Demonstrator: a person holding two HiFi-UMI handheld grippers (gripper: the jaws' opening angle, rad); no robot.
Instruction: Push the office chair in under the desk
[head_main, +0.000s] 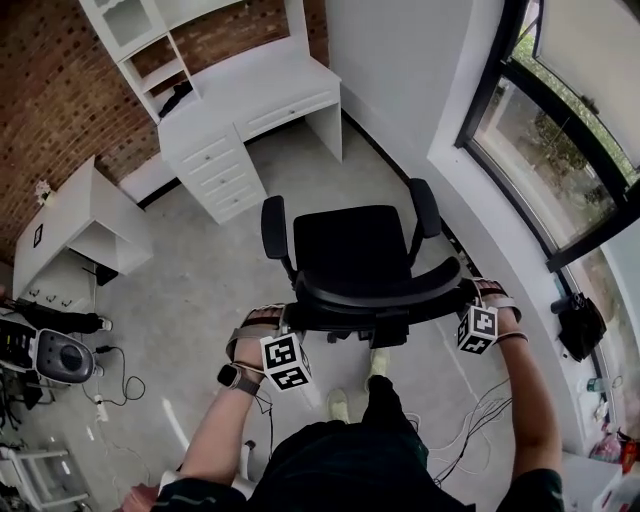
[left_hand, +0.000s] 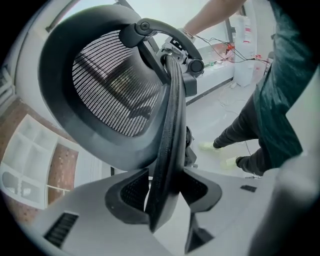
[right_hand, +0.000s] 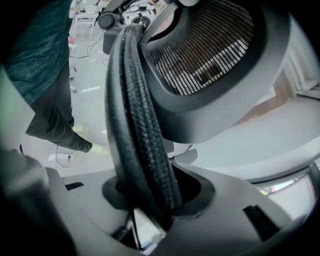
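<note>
The black office chair (head_main: 350, 245) stands on the grey floor with its seat facing the white desk (head_main: 280, 85) at the back wall, a stretch of floor between them. My left gripper (head_main: 296, 312) grips the left end of the curved backrest rim (head_main: 375, 295), and my right gripper (head_main: 462, 290) grips the right end. In the left gripper view the mesh-edged rim (left_hand: 167, 150) runs down between the jaws of the left gripper (left_hand: 162, 200), pads against it. The right gripper view shows the thick rim (right_hand: 135, 125) clamped in the right gripper (right_hand: 150, 200).
A white drawer unit (head_main: 215, 165) forms the desk's left side, with the knee gap to its right. A low white table (head_main: 80, 215) sits at the left. A white wall and windows (head_main: 560, 150) run along the right. Cables (head_main: 115, 385) lie on the floor near my feet (head_main: 340, 405).
</note>
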